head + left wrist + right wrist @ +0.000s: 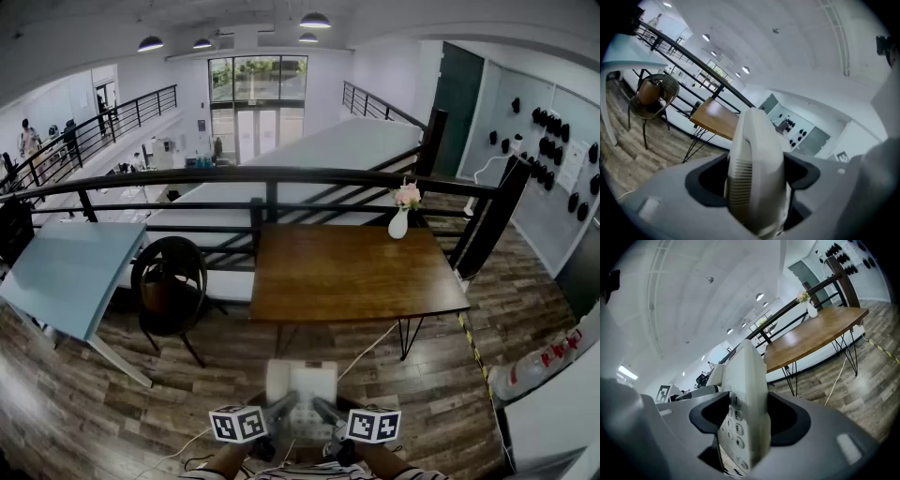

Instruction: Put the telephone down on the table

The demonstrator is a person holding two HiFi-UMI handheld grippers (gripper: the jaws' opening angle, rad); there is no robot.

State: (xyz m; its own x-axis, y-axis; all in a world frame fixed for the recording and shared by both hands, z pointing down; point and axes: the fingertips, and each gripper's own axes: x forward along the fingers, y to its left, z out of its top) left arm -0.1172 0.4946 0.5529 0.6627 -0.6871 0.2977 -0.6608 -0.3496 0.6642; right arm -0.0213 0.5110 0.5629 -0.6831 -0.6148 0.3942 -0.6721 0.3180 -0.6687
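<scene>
1. I'm carrying the phone (301, 386) in the air, close in front of me and low in the head view. It is over the floor (441, 394), well short of the worktop's (347, 277) near edge.
2. The left tool (279, 410) has its jaws spread wide and pressed onto the phone's left flank. In its own view the slotted grille end of the handset fills the gap between them.
3. The right tool (325, 411) is just as wide and clamps the opposite flank. The number keys show between its jaws.
4. I judge the two-sided hold is there because the body is broad and smooth. One tool alone could let it twist, or let the handset slide off its cradle.
5. Both tools point slightly down, so the phone rides tipped forward with its front edge towards the worktop.
6. The worktop is bare except for a vase (399, 223) at its far right corner, so the near edge and middle are free for landing.
7. As I read it, the task is at the carry stage and the set-down has not started. I need to walk forward, level the phone, lower it flat near the middle, then open both tools together.
8. Risks: a white cable (370, 349) lies on the floor below the near edge, and I can't tell if it belongs to the phone. It could trip me or snag.
</scene>
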